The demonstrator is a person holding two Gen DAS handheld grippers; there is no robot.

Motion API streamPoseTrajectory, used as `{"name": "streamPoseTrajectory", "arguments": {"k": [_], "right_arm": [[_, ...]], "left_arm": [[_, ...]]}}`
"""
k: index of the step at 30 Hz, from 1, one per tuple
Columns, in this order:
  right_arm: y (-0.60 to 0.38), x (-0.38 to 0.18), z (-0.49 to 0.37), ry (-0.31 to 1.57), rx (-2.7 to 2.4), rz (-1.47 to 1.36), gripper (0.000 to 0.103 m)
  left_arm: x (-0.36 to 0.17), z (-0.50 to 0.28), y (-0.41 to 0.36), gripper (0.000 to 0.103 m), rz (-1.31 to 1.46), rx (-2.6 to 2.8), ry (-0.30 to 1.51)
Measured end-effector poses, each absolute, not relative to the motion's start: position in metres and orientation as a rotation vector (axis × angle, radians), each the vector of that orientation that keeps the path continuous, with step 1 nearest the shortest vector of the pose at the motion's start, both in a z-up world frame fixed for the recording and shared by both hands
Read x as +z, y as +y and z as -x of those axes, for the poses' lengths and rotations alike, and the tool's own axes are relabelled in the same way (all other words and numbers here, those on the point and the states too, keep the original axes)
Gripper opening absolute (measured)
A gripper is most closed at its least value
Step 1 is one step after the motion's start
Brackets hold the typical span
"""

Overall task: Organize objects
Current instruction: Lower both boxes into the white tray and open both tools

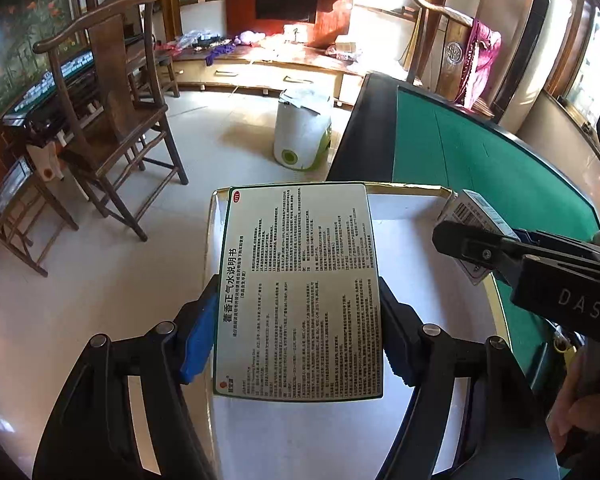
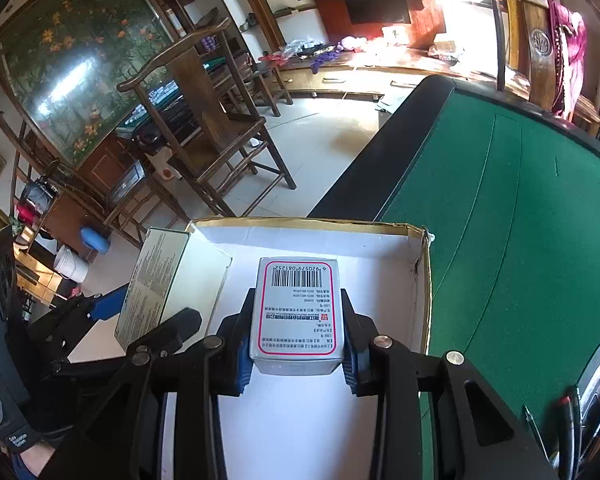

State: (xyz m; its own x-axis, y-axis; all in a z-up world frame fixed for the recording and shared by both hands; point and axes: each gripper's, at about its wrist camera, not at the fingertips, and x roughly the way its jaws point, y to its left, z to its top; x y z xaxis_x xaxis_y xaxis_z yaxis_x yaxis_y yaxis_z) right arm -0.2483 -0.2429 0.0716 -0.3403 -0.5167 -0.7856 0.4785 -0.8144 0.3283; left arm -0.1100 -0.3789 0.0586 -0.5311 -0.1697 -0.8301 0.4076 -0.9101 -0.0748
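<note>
A shallow white tray [image 2: 418, 280] with gold-edged walls sits at the near corner of the green-topped bench [image 2: 520, 220], its left side overhanging the bench's dark edge above open tiled floor [image 1: 80, 300]; its white base looks bare. Over the tray's left part, the left gripper [image 1: 300, 332] has its fingers [image 1: 198, 340] set wide, clamped on a flat green-bordered medicine box [image 1: 300, 292]. Just beside it, the right gripper [image 2: 298, 346] has its fingers [image 2: 242, 364] narrower, closed on a small barcoded box [image 2: 296, 312] over the tray's middle.

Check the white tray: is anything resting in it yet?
Nothing visible. The white tray floor shows bare; the green-edged box and barcode box are clamped in grippers above it.
</note>
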Motion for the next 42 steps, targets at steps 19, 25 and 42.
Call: {"name": "streamPoseTrajectory", "arguments": {"k": [19, 25, 42], "right_arm": [[-0.263, 0.021, 0.293, -0.091, -2.142, -1.412, 0.035], [-0.264, 0.017, 0.294, -0.065, -2.152, -1.413, 0.035], [-0.258, 0.023, 0.29, -0.098, -2.13, -1.425, 0.045]], "left_arm": [[0.033, 0.141, -0.394, 0.072, -1.359, -2.432, 0.352], [0.028, 0.142, -0.4, 0.073, -1.383, -2.419, 0.409], [0.03, 0.14, -0.411, 0.077, -1.387, -2.464, 0.577]]}}
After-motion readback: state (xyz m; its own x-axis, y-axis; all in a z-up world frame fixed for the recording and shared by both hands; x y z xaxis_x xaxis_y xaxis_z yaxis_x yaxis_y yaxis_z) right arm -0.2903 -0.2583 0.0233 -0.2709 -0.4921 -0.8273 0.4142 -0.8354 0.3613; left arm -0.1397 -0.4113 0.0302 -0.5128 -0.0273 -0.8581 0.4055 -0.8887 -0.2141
